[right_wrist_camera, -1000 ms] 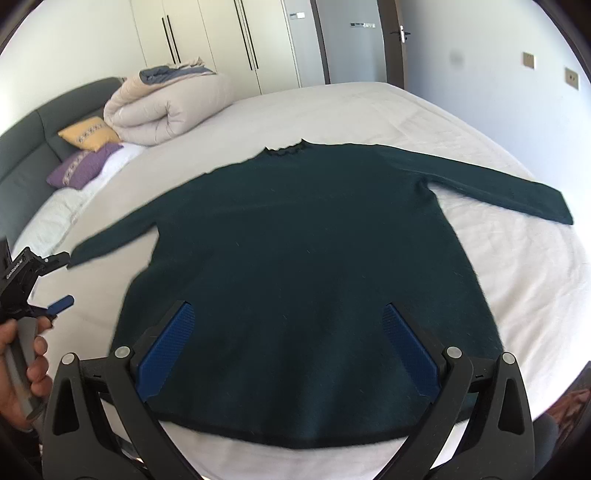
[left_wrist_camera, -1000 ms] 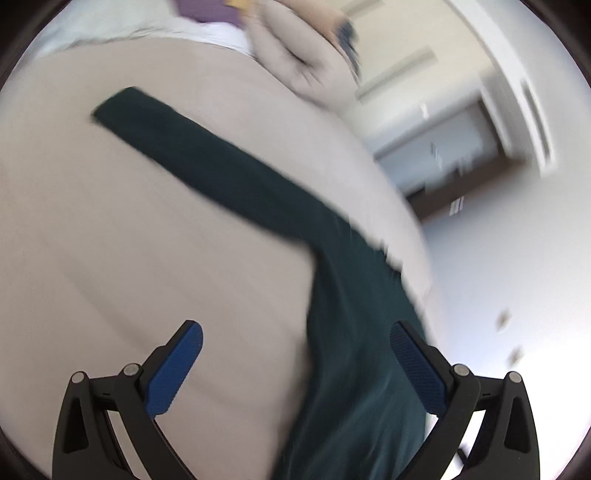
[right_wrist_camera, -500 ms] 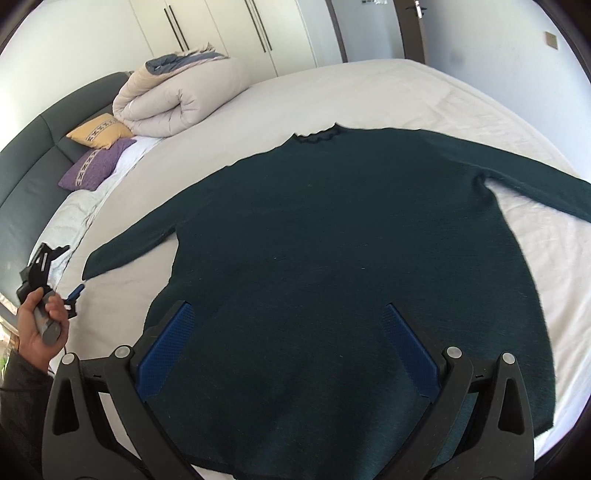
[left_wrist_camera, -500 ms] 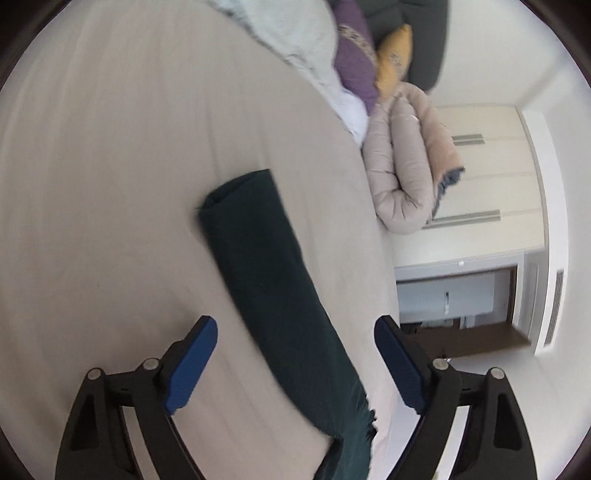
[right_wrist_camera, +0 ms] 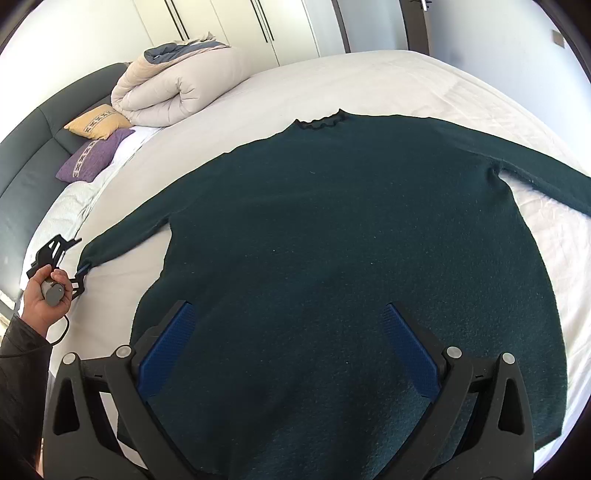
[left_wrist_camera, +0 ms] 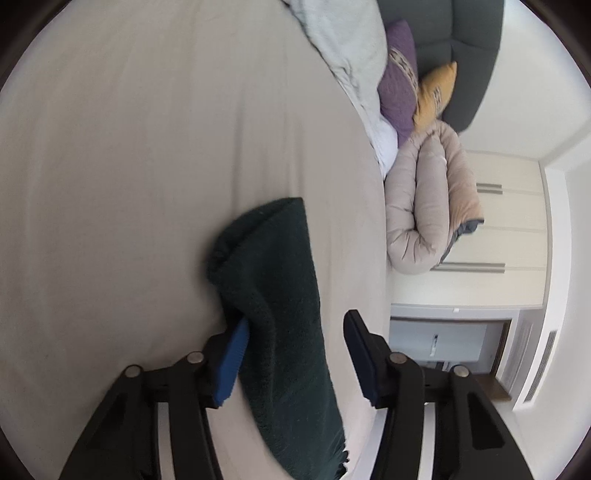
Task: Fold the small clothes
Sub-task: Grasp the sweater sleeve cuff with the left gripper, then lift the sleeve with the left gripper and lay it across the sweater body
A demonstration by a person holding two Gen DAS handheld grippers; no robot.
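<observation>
Right wrist view: dark green sweater (right_wrist_camera: 354, 258) lies flat on the white bed (right_wrist_camera: 369, 81), collar (right_wrist_camera: 321, 121) pointing away from me toward the wardrobe doors (right_wrist_camera: 221, 22), hem nearest me. Body's long axis runs near-to-far; both sleeves stretch out sideways, so the sleeve line runs across the bed. My right gripper (right_wrist_camera: 290, 347) hovers over the lower body of the sweater, jaws wide apart, nothing between the pads.

My left hand (right_wrist_camera: 46, 295) is at the bed's left edge with the left gripper (left_wrist_camera: 293, 350) at the end of the left sleeve (left_wrist_camera: 273, 306). In the left wrist view the sleeve runs lengthwise between the jaws, cuff pointing away from the camera. Jaws are closing; the left blue pad touches the sleeve's edge, the other pad stands clear of it.

Rolled duvet (right_wrist_camera: 173, 85) and two cushions (right_wrist_camera: 92, 147) sit by the grey headboard (right_wrist_camera: 33, 147), well apart from the sweater.
</observation>
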